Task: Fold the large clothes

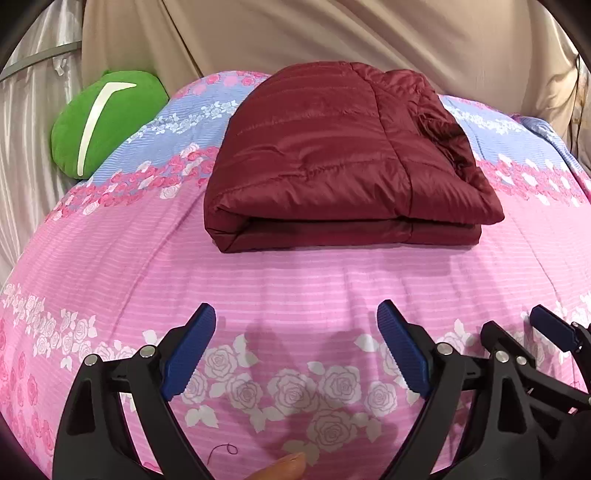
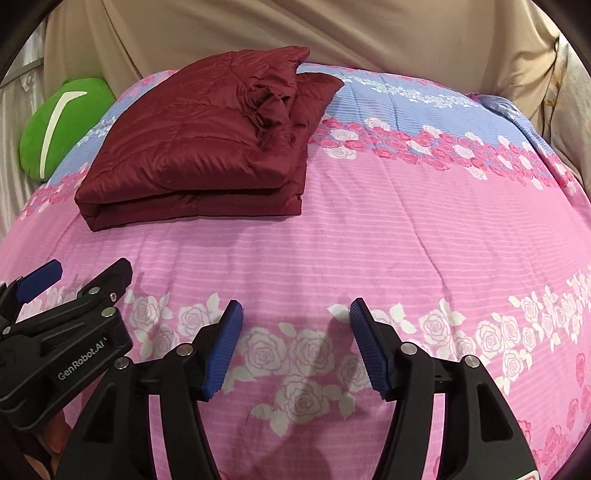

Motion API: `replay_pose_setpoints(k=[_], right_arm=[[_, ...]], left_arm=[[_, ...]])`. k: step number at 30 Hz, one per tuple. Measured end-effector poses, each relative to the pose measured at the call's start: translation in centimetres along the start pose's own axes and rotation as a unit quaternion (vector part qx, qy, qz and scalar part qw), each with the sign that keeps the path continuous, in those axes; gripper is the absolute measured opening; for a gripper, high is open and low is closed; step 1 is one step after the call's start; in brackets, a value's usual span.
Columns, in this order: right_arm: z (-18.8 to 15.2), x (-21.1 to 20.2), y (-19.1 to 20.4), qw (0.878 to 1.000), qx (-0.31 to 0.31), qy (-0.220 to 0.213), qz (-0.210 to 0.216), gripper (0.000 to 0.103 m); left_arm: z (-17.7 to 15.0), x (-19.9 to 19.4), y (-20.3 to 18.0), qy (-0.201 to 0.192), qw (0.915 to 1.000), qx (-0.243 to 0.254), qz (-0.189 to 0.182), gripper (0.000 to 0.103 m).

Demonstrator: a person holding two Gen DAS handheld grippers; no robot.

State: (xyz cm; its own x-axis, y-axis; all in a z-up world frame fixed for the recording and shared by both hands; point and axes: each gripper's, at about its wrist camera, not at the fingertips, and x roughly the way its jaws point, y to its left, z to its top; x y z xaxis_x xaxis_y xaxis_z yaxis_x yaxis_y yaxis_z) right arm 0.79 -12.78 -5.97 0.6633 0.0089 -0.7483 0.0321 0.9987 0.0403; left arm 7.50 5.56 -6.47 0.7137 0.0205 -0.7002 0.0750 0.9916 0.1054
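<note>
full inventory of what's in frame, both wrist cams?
jacket: 1, maroon quilted, folded, far middle of the bed
bedspread: 1, pink and blue with roses, covers the bed
cushion: 1, green with a white stripe, far left edge of the bed
curtain: beige, behind the bed
thread: 1, dark, on the bedspread near the left gripper
left gripper: 1, black with blue pads, open, above the near bedspread
right gripper: 1, same, open, beside it
fingertip: 1, bottom edge of left view
</note>
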Motion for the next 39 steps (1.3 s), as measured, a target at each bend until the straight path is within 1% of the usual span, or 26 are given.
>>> replay_pose_setpoints(k=[10, 24, 39], right_arm=[[-0.2, -0.2, 0.6, 1.000, -0.014, -0.005, -0.015, 0.060], [-0.3, -0.5, 1.3, 0.999, -0.017, -0.010, -0.035, 0.060], [-0.4, -0.5, 1.3, 0.999, -0.017, -0.009, -0.035, 0.060]], left_arm=[[-0.2, 0.4, 0.0, 0.010, 0.9999, -0.004, 0.008, 0.087], [-0.3, 0.6, -0.1, 0.012, 0.9998, -0.001, 0.014, 0.087], [-0.4, 0.5, -0.2, 0.010, 0.9998, 0.001, 0.019, 0.086]])
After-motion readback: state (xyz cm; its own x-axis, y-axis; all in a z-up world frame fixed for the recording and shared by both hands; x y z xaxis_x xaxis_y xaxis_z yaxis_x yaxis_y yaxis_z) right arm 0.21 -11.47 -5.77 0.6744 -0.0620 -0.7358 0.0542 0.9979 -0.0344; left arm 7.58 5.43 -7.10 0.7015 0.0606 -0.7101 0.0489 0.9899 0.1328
